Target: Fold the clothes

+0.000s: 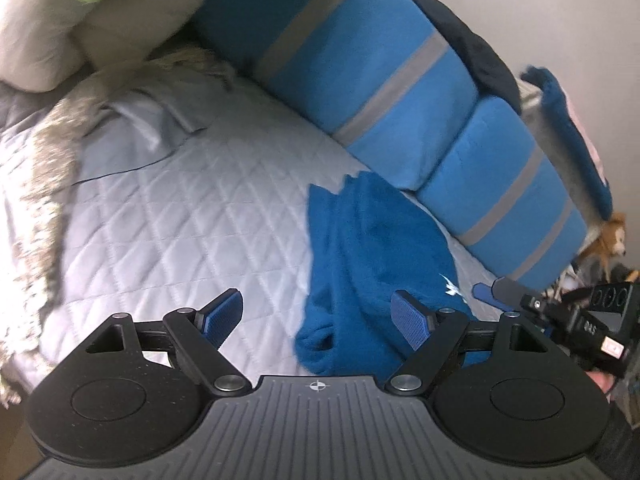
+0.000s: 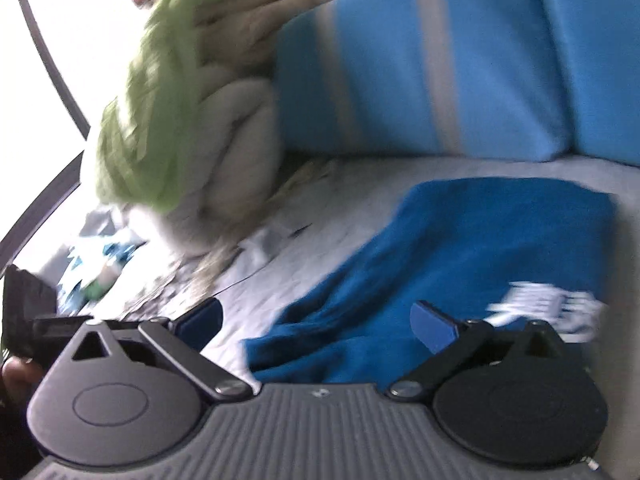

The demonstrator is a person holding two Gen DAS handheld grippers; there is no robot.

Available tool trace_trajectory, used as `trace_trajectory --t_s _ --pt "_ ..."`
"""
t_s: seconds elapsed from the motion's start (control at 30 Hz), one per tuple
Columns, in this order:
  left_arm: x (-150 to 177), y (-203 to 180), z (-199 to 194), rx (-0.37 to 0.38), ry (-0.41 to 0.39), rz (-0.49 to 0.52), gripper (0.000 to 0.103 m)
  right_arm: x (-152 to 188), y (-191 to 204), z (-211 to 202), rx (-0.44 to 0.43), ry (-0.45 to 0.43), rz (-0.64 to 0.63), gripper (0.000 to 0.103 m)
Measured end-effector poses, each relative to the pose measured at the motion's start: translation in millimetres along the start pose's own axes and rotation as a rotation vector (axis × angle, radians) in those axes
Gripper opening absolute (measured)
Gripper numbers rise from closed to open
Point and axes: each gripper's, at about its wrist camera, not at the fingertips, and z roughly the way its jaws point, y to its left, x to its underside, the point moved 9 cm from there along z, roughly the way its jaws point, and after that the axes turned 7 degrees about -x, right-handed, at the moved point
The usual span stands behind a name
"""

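Note:
A dark blue fleece garment [image 1: 372,256] with a small white logo lies rumpled on the pale quilted bedspread [image 1: 192,216]. My left gripper [image 1: 318,318] is open and empty, just above the garment's near edge, its right finger over the fabric. In the right wrist view the same garment [image 2: 460,252] lies ahead with a white print at its right. My right gripper [image 2: 316,326] is open and empty above the garment's near edge. The right gripper also shows at the right edge of the left wrist view [image 1: 496,292].
Blue cushions with grey stripes [image 1: 380,80] line the far side of the bed. Beige pillows and a green blanket [image 2: 160,92] are piled at the head. A fringed throw [image 1: 44,168] lies at the left. A stuffed toy [image 1: 608,236] sits at the far right.

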Motion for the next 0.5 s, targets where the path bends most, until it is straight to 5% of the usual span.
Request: trace_trajectory --t_s 0.33,0.5 --pt "-5.6 -82.7 47.2 -0.069 0.003 0.293 0.082 2.8 -81.5 -37.7 0.217 -0.116 0.028 0.103" --pt "16.2 -71.3 84.0 -0.175 0.096 0.397 0.082 17.0 -97.6 -40.1 0.222 -0.142 0.052 0.103"
